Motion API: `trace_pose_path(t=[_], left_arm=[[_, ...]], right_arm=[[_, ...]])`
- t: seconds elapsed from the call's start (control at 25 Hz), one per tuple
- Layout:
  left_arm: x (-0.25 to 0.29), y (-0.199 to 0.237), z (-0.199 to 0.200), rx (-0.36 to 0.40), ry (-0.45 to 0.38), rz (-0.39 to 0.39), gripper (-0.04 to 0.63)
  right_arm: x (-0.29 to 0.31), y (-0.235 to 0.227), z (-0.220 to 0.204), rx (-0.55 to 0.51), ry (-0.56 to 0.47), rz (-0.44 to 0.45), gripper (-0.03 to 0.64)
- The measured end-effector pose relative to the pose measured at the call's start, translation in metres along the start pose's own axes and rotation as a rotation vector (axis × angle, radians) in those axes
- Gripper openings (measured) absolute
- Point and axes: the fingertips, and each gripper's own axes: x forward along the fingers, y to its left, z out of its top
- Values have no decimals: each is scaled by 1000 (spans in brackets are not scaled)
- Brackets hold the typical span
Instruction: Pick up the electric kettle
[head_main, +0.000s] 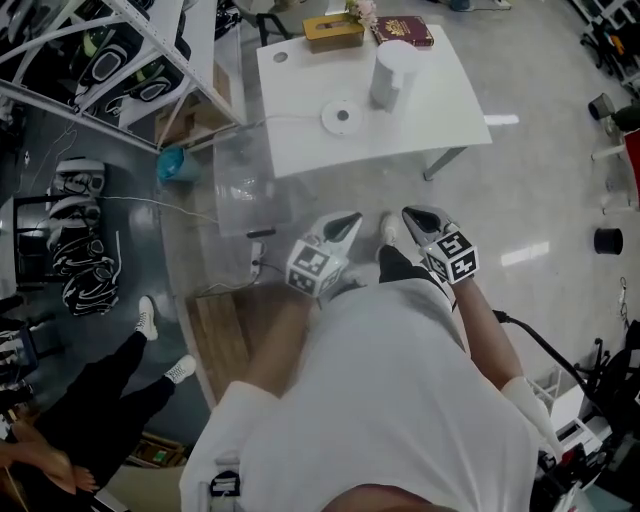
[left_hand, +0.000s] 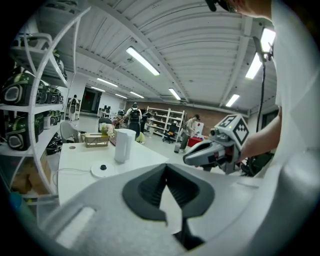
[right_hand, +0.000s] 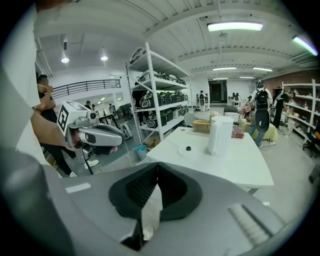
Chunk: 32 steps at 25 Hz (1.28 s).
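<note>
The white electric kettle (head_main: 393, 72) stands upright on a white table (head_main: 420, 125), off its round white base (head_main: 341, 116), which lies beside it with a cord. Both grippers are held in front of my body, short of the table's near edge and apart from the kettle. My left gripper (head_main: 340, 232) is shut and empty, as is my right gripper (head_main: 425, 225). In the left gripper view the kettle (left_hand: 124, 145) and base (left_hand: 103, 169) lie far beyond the jaws (left_hand: 166, 165). The right gripper view shows the kettle (right_hand: 220, 135) past its closed jaws (right_hand: 157, 164).
A tissue box (head_main: 333, 28) and a red book (head_main: 403, 30) sit at the table's far edge. A white shelf rack (head_main: 120, 50) with black gear stands left of it. On the floor are a clear plastic bin (head_main: 245, 185) and a teal object (head_main: 172, 163). Another person's legs (head_main: 130, 370) are at lower left.
</note>
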Motion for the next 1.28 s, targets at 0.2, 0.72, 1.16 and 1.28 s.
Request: trace_pose_path(t=[0.2, 0.72, 1.16, 1.28], left_arm=[[-4, -14, -2, 12, -2, -6, 0], [20, -51, 8, 8, -11, 58, 0], [49, -78, 18, -1, -25, 115, 0], [52, -80, 20, 5, -26, 119, 0]], right_arm=[[-15, 5, -9, 4, 1, -10, 5], [-54, -18, -17, -17, -54, 9, 5], [-81, -38, -18, -71, -56, 95, 3], [-83, -38, -19, -76, -60, 106, 3]])
